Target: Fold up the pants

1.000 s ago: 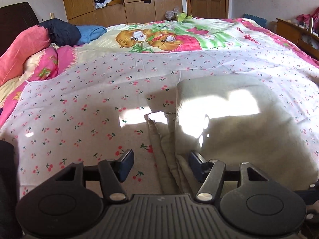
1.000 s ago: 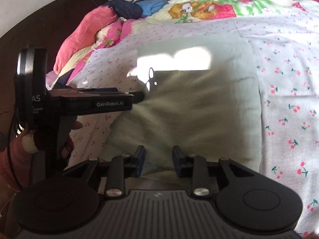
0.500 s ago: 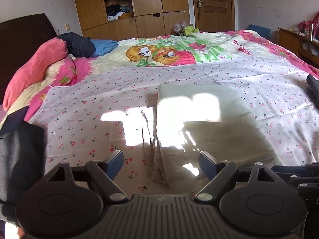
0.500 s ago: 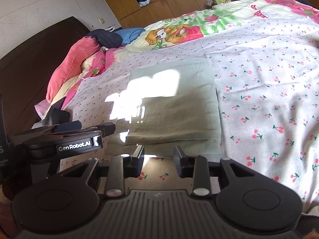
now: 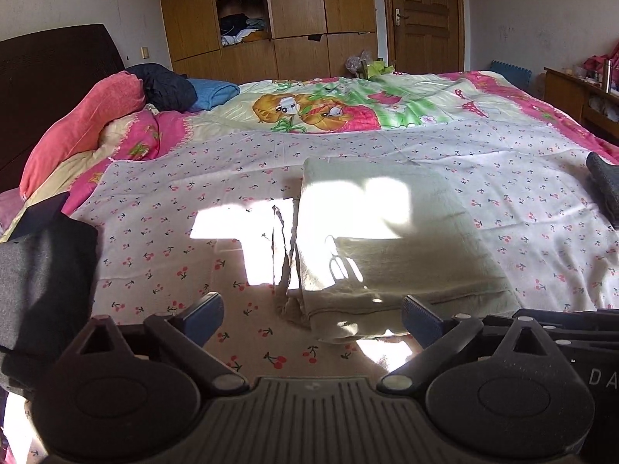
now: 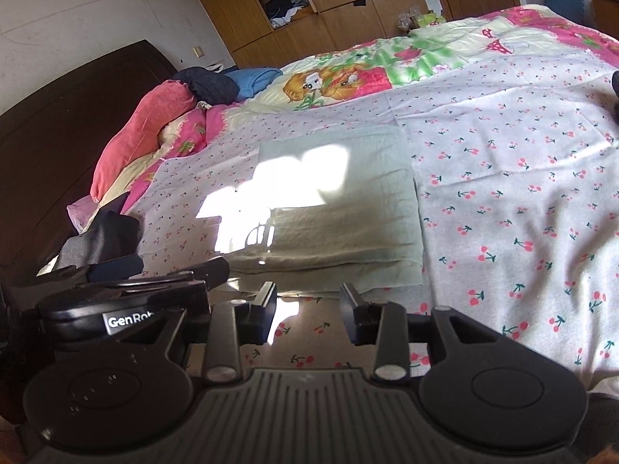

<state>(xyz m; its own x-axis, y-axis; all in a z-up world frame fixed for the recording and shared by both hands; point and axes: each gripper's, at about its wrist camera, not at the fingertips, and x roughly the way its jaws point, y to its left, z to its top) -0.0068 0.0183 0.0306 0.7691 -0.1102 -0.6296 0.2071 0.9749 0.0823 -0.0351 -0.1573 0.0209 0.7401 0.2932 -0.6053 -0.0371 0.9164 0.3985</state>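
- Pants (image 5: 390,247): folded stack on cherry-print sheet (image 5: 162,232).
- L gripper (image 5: 311,315) jaws opening wide, empty; R gripper (image 6: 308,311) opening, part-open, empty.
- Risk: loose left-edge layers slide if nudged.

Dark garment (image 5: 605,189) right of the folded pants (image 5: 387,239): cut off by frame edge, type unclear. Dark cloth (image 5: 42,270) left of pants partly cropped, possibly trousers. Clothes in wardrobe opening (image 5: 241,29) beyond pants too small to identify.
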